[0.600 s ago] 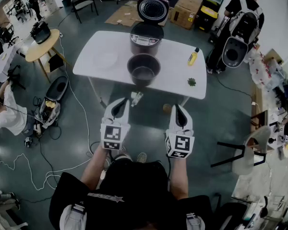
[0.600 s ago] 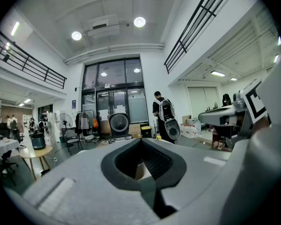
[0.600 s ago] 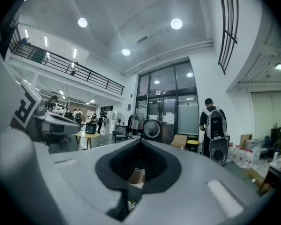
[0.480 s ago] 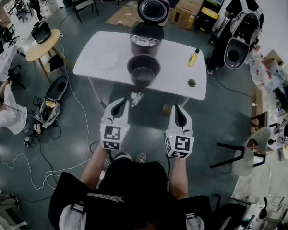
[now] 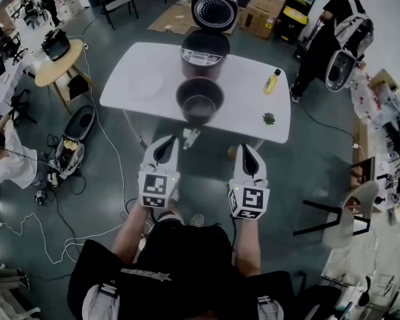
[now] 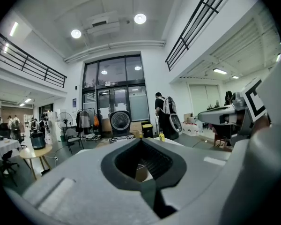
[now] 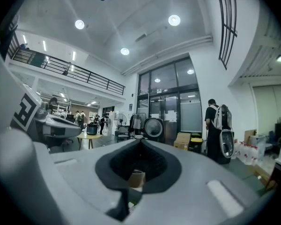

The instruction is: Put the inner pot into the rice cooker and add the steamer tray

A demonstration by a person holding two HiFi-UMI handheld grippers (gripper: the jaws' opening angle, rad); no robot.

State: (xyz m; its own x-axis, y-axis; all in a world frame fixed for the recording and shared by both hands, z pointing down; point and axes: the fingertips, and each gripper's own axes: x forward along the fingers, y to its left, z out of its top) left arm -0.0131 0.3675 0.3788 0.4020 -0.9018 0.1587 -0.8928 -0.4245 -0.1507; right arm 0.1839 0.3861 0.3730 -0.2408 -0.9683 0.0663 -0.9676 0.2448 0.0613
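On the white table (image 5: 247, 85) the dark inner pot (image 5: 200, 98) stands near the front edge. Behind it sits the rice cooker (image 5: 205, 49) with its lid (image 5: 213, 11) raised. A pale round steamer tray (image 5: 144, 85) lies to the pot's left. My left gripper (image 5: 168, 143) and right gripper (image 5: 246, 151) hang side by side in front of the table, well short of it. Both are shut and empty; their closed jaws fill the left gripper view (image 6: 140, 142) and the right gripper view (image 7: 140, 143).
A yellow bottle (image 5: 271, 81) and a small green item (image 5: 269, 118) lie on the table's right part. A person with a backpack (image 5: 333, 32) stands at the back right. A round wooden table (image 5: 53, 62), cables on the floor and a chair (image 5: 340, 212) surround the spot.
The person with the backpack has stepped further right and away from the table. My two grippers have kept their places.
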